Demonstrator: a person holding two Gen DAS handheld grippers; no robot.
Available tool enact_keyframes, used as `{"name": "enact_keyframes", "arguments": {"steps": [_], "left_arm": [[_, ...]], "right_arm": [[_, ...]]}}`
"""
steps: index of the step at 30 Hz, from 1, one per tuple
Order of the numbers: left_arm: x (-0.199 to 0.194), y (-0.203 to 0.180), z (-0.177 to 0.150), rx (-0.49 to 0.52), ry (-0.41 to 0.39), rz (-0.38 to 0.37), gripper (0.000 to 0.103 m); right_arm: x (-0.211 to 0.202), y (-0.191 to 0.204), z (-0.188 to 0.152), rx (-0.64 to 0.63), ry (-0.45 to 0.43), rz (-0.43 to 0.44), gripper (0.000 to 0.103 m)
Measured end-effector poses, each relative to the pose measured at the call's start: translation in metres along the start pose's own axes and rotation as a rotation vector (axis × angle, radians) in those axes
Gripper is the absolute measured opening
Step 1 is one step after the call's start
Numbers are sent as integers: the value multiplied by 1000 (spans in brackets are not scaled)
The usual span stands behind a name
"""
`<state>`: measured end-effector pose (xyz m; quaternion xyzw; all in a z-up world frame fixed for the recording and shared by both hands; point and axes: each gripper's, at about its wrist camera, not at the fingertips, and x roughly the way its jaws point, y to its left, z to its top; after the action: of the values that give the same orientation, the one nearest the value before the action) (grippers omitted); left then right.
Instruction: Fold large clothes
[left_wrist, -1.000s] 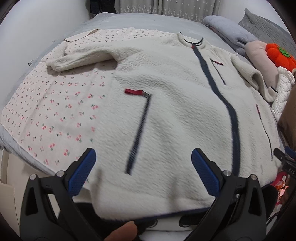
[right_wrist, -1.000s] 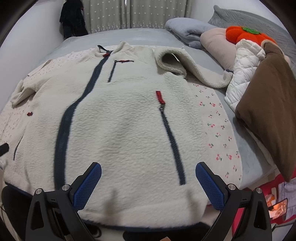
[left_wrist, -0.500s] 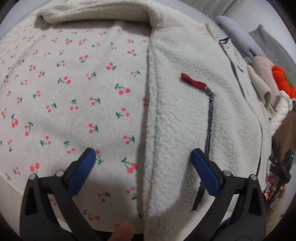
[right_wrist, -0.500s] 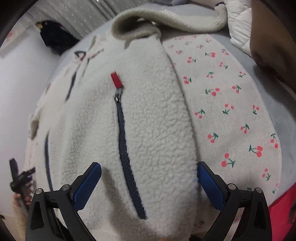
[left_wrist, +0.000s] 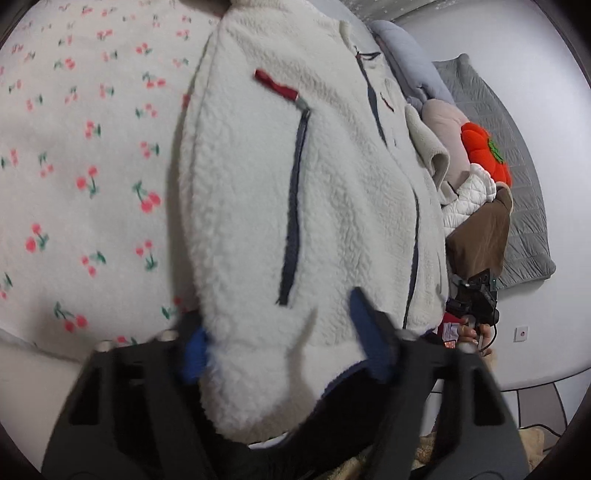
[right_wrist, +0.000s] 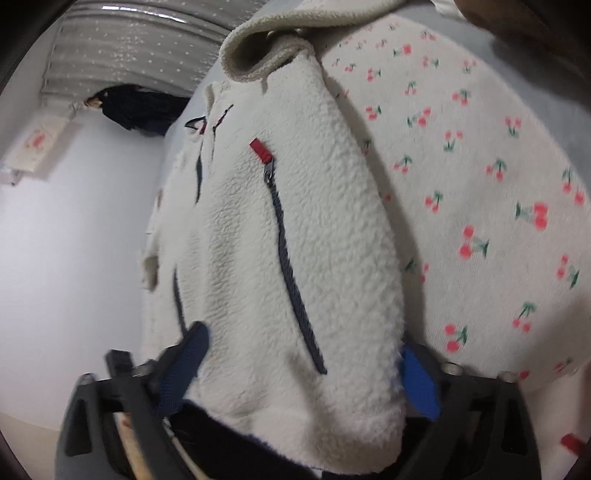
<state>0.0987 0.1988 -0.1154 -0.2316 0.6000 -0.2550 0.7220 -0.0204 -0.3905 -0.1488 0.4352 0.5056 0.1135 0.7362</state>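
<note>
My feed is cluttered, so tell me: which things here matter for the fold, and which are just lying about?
For the job:
fleece jacket
left tongs
right tongs
cherry-print sheet under it

Lying about:
orange plush
brown garment
white quilted item
grey folded blanket
dark clothing by the curtain

Fleece jacket (right_wrist: 295, 258) between blue fingers (right_wrist: 419, 384)

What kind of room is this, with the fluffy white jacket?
Most likely a bedroom. The fleece jacket lies on a bed under a cherry-print sheet, with a pumpkin-shaped cushion and folded bedding nearby, and dotted curtains behind.
</note>
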Motion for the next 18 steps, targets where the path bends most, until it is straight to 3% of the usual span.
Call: {"name": "enact_keyframes", "arguments": {"steps": [1, 2, 3, 6, 9, 10, 13, 14, 17, 18], "left_arm": [[1, 1, -2, -2, -4, 25, 27], [1, 2, -3, -14, -8, 40, 21], [-3, 3, -5, -43, -21, 29, 18], [-37, -15, -13, -23, -102, 19, 16], [-51, -26, -16, 29, -112, 65, 16], [-49, -26, -16, 45, -91, 99, 16], [-23, -11, -18, 78, 18, 256, 16], [-16, -7, -20, 88, 39, 293, 21], [-28, -4, -16, 76, -24, 304, 40], [-39, -5, -11, 76, -76, 323, 57]], "right_arm": [[1, -4, -3, 16, 11, 7, 29], [0, -6, -6, 24, 11, 11, 20], [-4, -5, -10, 20, -7, 0, 17], [-29, 17, -21, -46, -95, -6, 14], [-55, 41, -32, -119, -160, -34, 14], [-58, 43, -34, -125, -163, -70, 14], [-39, 30, -34, -117, -102, -282, 15], [-29, 27, -34, -113, -74, -335, 16], [-18, 32, -37, -148, -68, -480, 30], [-21, 38, -37, -167, -86, -487, 35]]}}
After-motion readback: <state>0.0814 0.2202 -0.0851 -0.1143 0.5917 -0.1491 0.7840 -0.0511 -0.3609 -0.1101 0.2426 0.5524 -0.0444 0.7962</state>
